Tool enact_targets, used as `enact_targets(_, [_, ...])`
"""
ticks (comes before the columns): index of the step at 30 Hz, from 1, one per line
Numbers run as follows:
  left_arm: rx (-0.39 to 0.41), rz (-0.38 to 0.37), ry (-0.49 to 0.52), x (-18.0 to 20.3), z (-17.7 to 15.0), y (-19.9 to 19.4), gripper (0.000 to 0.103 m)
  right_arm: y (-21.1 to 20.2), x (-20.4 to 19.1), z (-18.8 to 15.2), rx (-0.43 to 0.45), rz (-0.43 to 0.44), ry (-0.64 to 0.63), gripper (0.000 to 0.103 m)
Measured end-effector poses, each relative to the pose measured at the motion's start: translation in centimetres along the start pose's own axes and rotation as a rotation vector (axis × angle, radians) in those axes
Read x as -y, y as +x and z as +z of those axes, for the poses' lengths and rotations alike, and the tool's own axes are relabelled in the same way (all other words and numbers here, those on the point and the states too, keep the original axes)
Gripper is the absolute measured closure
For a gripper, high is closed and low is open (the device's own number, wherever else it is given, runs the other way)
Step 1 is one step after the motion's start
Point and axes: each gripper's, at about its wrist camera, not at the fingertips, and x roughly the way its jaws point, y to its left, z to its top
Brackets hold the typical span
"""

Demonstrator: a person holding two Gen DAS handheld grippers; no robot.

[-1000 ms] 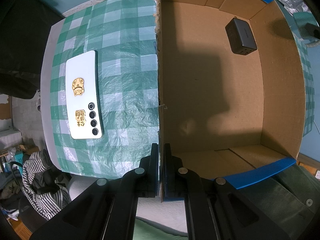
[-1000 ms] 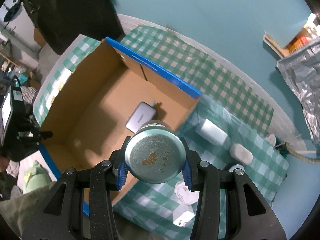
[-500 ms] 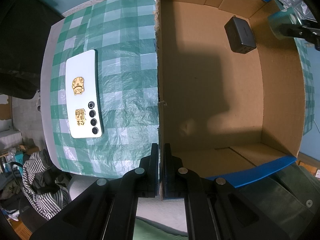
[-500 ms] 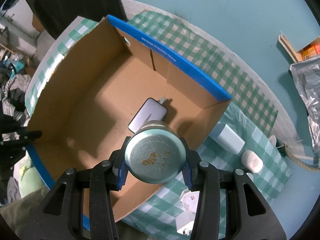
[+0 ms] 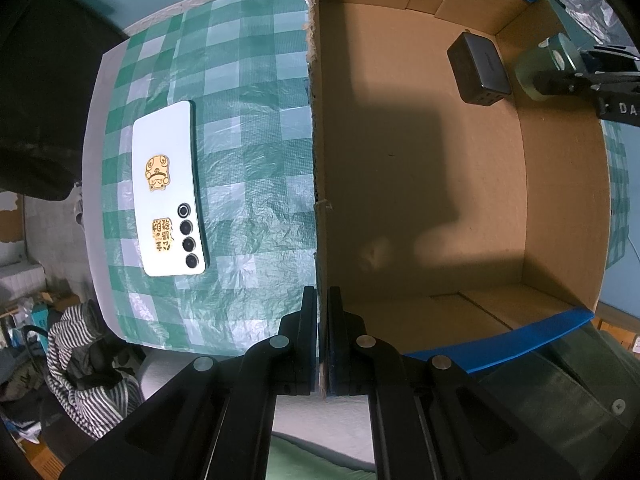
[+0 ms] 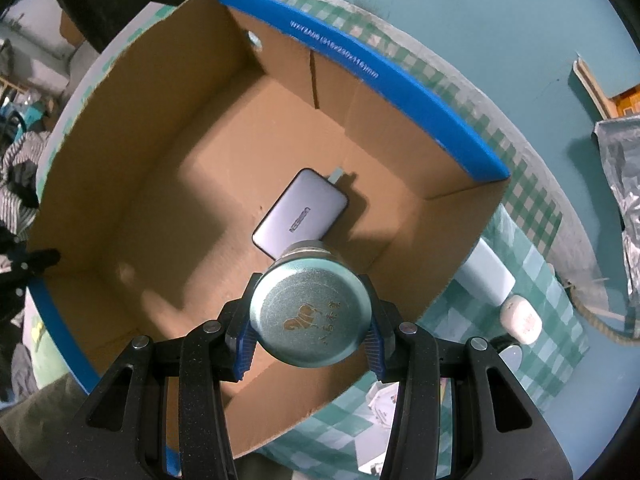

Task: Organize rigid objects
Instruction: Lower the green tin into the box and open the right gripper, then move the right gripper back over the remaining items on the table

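Note:
An open cardboard box (image 6: 132, 184) with blue-taped rims stands on a green checked tablecloth (image 5: 248, 128). My right gripper (image 6: 309, 330) is shut on a round teal tin (image 6: 309, 316), which hangs over the box's inside near its right wall. The tin (image 5: 536, 72) and right gripper also show at the right edge of the left wrist view. A grey power bank (image 6: 300, 214) lies on the box floor just beyond the tin. My left gripper (image 5: 322, 340) is shut on the box's left wall (image 5: 316, 160), pinching the cardboard edge.
A white phone (image 5: 170, 190) with gold stickers lies face down on the cloth left of the box. Right of the box lie a pale blue case (image 6: 486, 276), a white earbud case (image 6: 520, 320) and other small white items. Striped clothing (image 5: 80, 364) lies below the table.
My right gripper has come down and moved over the box with the tin, so the box looms larger. It has entered the left wrist view at the right. The left gripper has stayed put.

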Motion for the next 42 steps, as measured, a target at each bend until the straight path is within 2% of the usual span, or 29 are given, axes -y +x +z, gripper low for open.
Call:
enact_targets(5, [0.000,-0.001,-0.002,-0.1,0.0,0.0,0.099,0.3,-0.3,0.1,0.000,-0.023,-0.003,0.059])
enact_targets(10, [-0.001,-0.005,-0.006,-0.2,-0.1,0.0,0.099,0.0,0.0,-0.1,0.015,-0.005,0.023,0.054])
enact_targets(17, [-0.002,-0.006,-0.004,0.0,-0.1,-0.1,0.099,-1.6,-0.3,-0.4,0.056,0.005,0.025,0.039])
enact_targets(28, [-0.009,-0.003,0.009,0.1,0.0,0.0,0.099,-5.4,0.2,-0.8,0.138,0.029,0.065,0.038])
enact_targets(42, [-0.009,-0.013,0.003,0.0,0.2,-0.3,0.099,-10.3,1.3,-2.6,0.212,0.003,0.078,0.038])
